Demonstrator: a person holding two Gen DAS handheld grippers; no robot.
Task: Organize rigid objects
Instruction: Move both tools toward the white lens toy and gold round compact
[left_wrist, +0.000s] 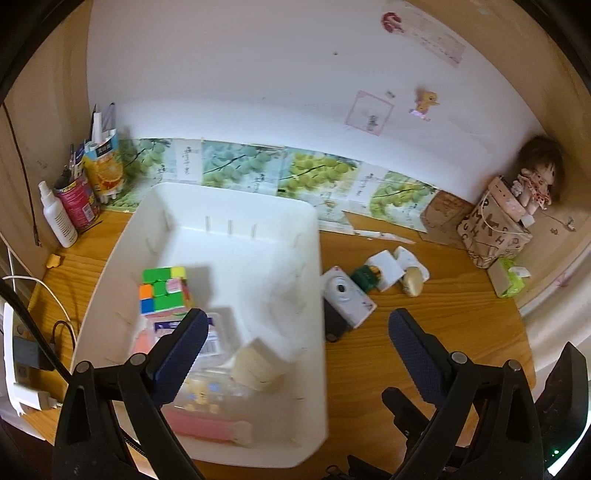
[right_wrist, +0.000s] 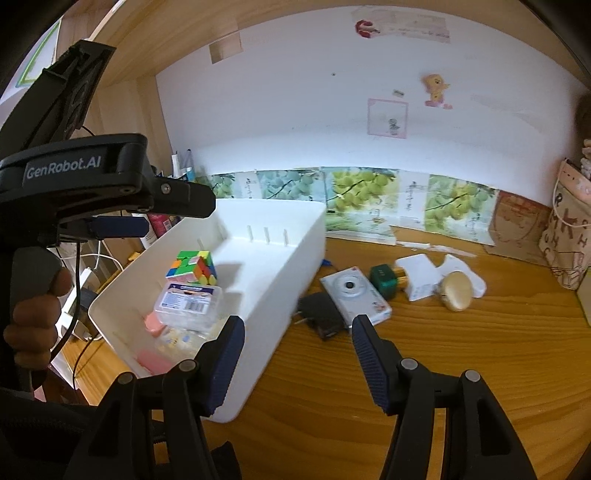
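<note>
From the left wrist view, the left claw (left_wrist: 295, 339) hangs with its fingers spread wide and nothing between them, poised over the right wall of the white bin (left_wrist: 317, 258), which sits toward the tabletop's (left_wrist: 443, 332) left edge. The bin already holds a puzzle cube (left_wrist: 164, 290), a clear plastic box (left_wrist: 218, 336) and a cream block (left_wrist: 255, 363), apparently gathered there as sorted items. Just beside the bin's right wall lie a silver camera (left_wrist: 347, 295) and a black charger (left_wrist: 336, 323), likely waiting their turn.

From the right wrist view, the right claw (right_wrist: 297, 350) is also spread and empty, aimed at the charger (right_wrist: 321, 310) and camera (right_wrist: 354, 291). Farther toward the right edge rest a green bottle (right_wrist: 384, 277) and a tan oval case (right_wrist: 456, 290), well apart from the bin (right_wrist: 280, 266), so 4 loose items seem left.
</note>
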